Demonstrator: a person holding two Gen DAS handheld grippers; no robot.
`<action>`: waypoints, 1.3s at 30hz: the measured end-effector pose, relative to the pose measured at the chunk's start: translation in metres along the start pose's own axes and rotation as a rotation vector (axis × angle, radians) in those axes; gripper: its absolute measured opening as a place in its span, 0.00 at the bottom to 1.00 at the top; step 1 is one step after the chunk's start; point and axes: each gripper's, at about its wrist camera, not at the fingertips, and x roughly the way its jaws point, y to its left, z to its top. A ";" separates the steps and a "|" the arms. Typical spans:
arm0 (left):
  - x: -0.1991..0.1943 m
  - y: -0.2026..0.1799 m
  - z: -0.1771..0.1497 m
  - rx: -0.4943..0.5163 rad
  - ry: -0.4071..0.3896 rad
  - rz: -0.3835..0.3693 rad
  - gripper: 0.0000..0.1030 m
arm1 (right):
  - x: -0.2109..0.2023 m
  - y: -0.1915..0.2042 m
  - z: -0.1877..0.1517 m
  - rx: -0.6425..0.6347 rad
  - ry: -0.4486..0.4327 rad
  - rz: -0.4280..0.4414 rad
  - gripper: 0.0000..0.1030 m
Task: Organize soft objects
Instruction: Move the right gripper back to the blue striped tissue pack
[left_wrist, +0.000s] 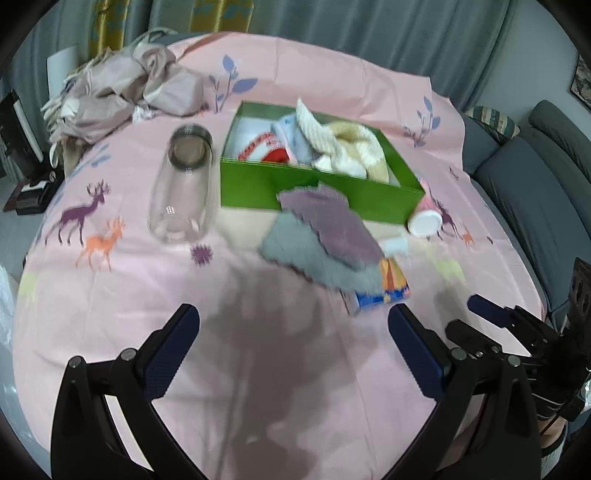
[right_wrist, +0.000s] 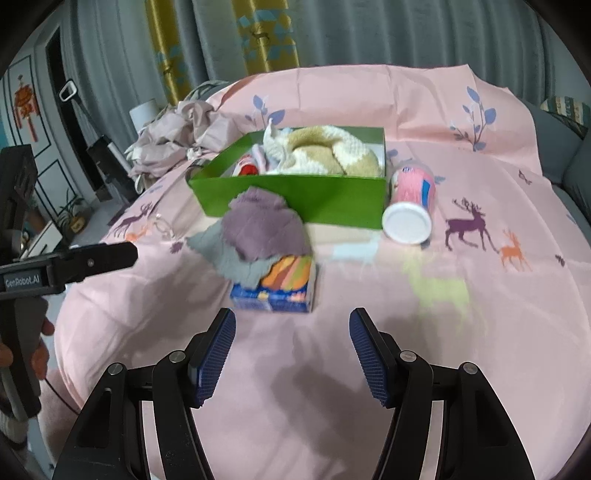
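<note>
Two cloths (right_wrist: 258, 232), purple on grey, sit draped over a carton (right_wrist: 275, 291) at 11 o'clock from the right gripper (right_wrist: 291, 354), nearer it than the left gripper (left_wrist: 295, 354); both grippers gape empty.

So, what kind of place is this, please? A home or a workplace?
Most likely a home living room. A grey sofa stands beside the table, long curtains hang behind it, and a pink cloth with deer prints covers the table.

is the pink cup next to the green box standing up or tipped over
Tipped over. The pink cup lies on its side on the tablecloth beside the green box, its white lid facing the camera.
</note>
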 end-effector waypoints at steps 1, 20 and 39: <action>0.000 -0.002 -0.002 0.008 0.003 0.007 0.99 | 0.001 0.001 -0.002 0.000 0.004 0.006 0.63; 0.011 -0.020 -0.011 0.033 0.029 -0.049 0.99 | 0.014 0.004 -0.013 -0.031 0.013 0.035 0.63; 0.053 -0.036 -0.001 0.047 0.118 -0.146 0.99 | 0.061 0.002 -0.007 -0.168 0.121 0.098 0.63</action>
